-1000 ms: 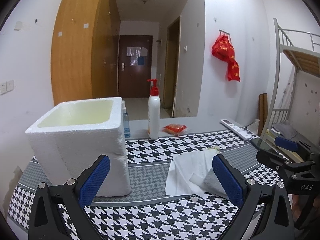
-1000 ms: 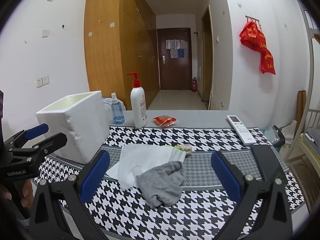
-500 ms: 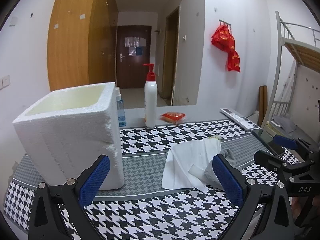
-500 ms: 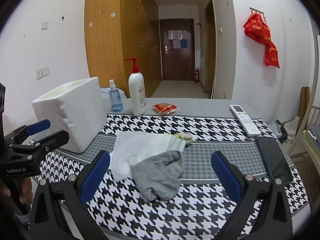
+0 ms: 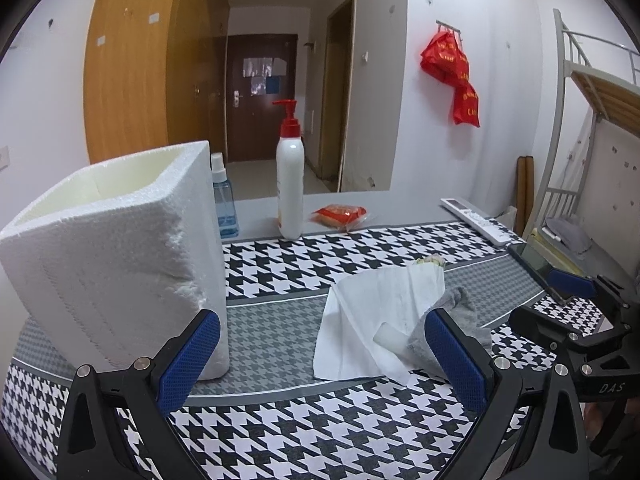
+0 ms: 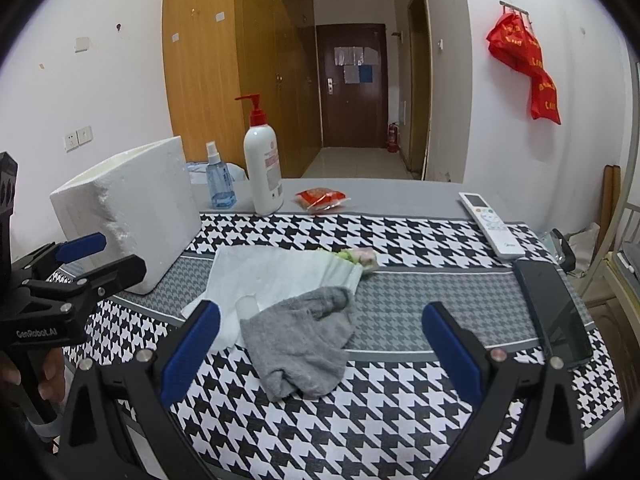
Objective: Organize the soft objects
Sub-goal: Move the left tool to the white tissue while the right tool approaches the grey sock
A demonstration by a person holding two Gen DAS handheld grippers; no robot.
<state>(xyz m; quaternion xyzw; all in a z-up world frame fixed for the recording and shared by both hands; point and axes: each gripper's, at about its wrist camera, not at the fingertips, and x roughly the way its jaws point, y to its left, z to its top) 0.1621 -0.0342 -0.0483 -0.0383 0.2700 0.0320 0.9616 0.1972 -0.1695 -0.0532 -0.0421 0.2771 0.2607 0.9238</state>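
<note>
With both your right claw (image 6: 320, 340) and left claw (image 5: 324, 354) spread wide and empty, lower the right one squarely over the grey sock (image 6: 304, 340) lying crumpled on the counter (image 6: 400, 400), overlapping the white cloth (image 6: 280, 276), and pinch only its bunched middle.

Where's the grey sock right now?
In the right wrist view, the grey sock lies on the houndstooth cloth, overlapping the white cloth's near edge.

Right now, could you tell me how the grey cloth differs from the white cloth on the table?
The grey cloth is bunched into a thick lump; the white cloth lies spread and nearly flat. The grey cloth is smaller and overlaps the white cloth's near edge. Both rest on the houndstooth table cover, untouched by either gripper.
</note>
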